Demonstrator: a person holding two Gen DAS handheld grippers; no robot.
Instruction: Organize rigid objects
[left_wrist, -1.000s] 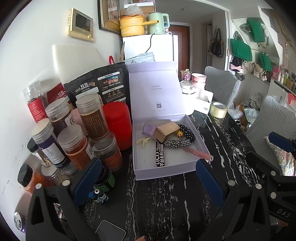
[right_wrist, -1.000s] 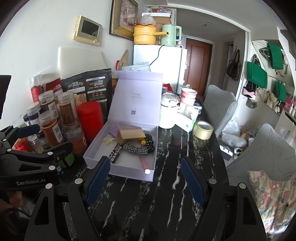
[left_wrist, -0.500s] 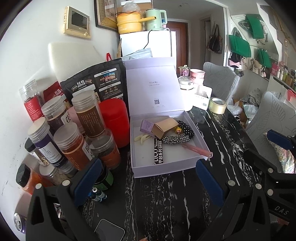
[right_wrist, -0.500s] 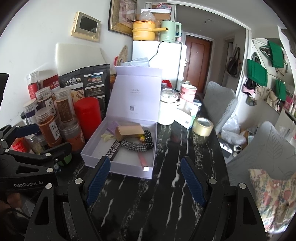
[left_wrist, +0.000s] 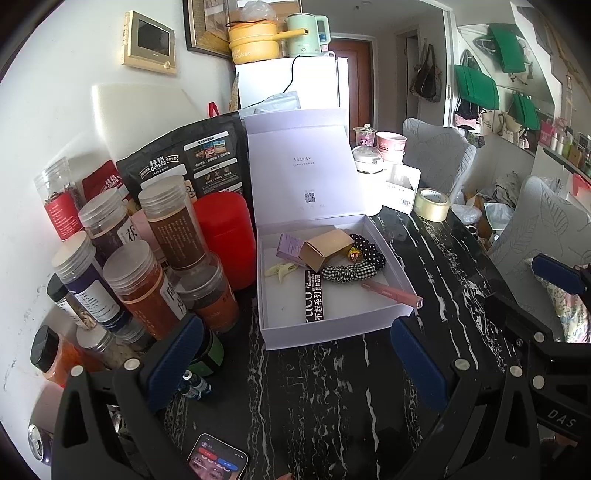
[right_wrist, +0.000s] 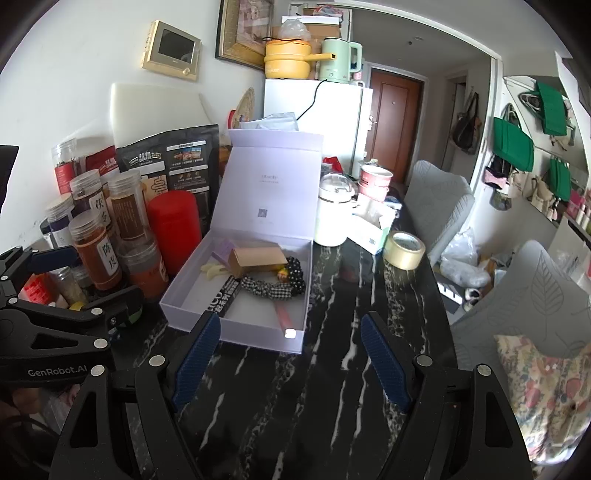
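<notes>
a pale lilac gift box (left_wrist: 325, 325) is sitting open on the desk (left_wrist: 332, 398), its hinged lid standing upright behind the tray. inside it, a small brown carton (left_wrist: 325, 249) is leaning over a purple packet (left_wrist: 288, 245), a black-and-white checked scrunchie (left_wrist: 345, 273) and a dotted one are curling beside it, a yellow hair clip (left_wrist: 282, 271) is lying near the left wall, a black strip with white lettering (left_wrist: 314, 301) is stretching toward the front wall, and a pink tube (left_wrist: 391, 293) is resting its end on the front right corner.

i am holding my left claw (left_wrist: 291, 363) wide open and empty just short of the box's front wall, and my right claw (right_wrist: 290, 356) equally open and empty, its left pad overlapping the same wall in that view.

the desk is black stone with white veining. to the left of the box, a red canister (left_wrist: 225, 236) and a cluster of clear spice jars (left_wrist: 147, 273) are crowding against the white wall, with a black pouch (left_wrist: 184, 162) behind them. a roll of clear tape (right_wrist: 404, 250) is sitting well to the right, past a white lidded pot (right_wrist: 334, 214). a phone (left_wrist: 218, 459) is lying at the near edge. a white fridge (right_wrist: 321, 122) is carrying a yellow cooker (right_wrist: 288, 61) and a green kettle (right_wrist: 338, 61); green bags are hanging on the far wall.
</notes>
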